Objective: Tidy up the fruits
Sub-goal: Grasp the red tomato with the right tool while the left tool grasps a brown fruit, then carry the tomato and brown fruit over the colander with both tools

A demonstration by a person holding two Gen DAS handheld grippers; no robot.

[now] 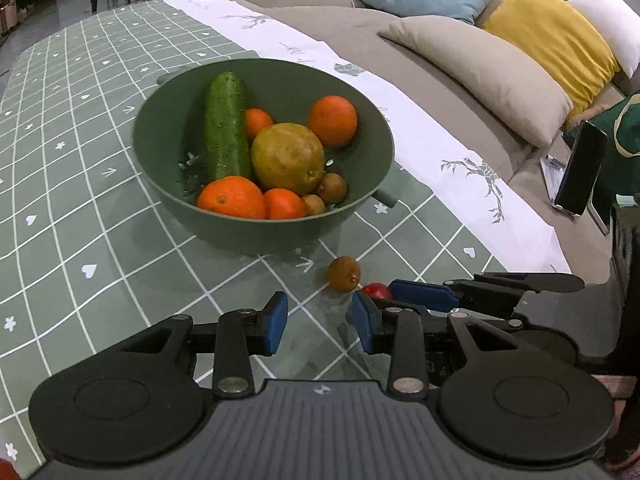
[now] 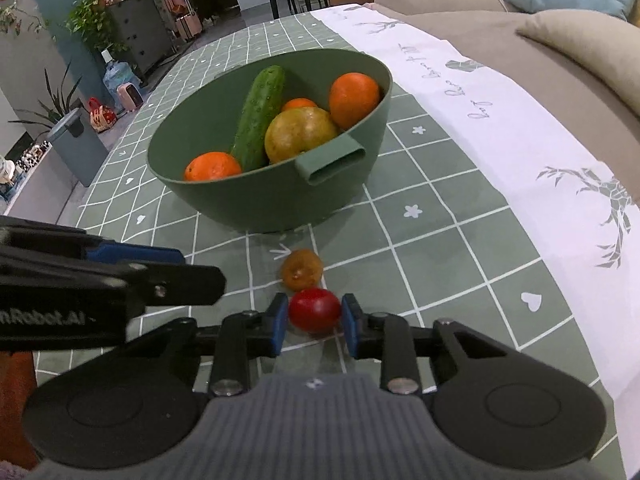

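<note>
Right hand-held gripper (image 2: 314,322) was low over the tabletop (image 2: 440,248), its blue pads pressed on both sides of a small red cherry tomato (image 2: 315,310) resting on the green grid-patterned cloth. A small brown round fruit (image 2: 301,269) lay just beyond the tomato, nearly touching it, between it and the green plastic bowl (image 2: 280,200). The bowl sat near, handle facing this gripper, and held a green cucumber (image 2: 258,116), several oranges (image 2: 354,98) and a large yellow-green round fruit (image 2: 300,134); the left view also showed two small brown fruits (image 1: 332,188) inside by the near rim. Left hand-held gripper (image 1: 320,320) hovered just left of the right one, jaws apart with nothing between them, bare cloth under it. Open cloth lay right of the tomato up to the white printed border (image 2: 520,128) at the tabletop edge, with a beige sofa (image 2: 560,40) beyond it. Left of the bowl the cloth was free to the far edge.
</note>
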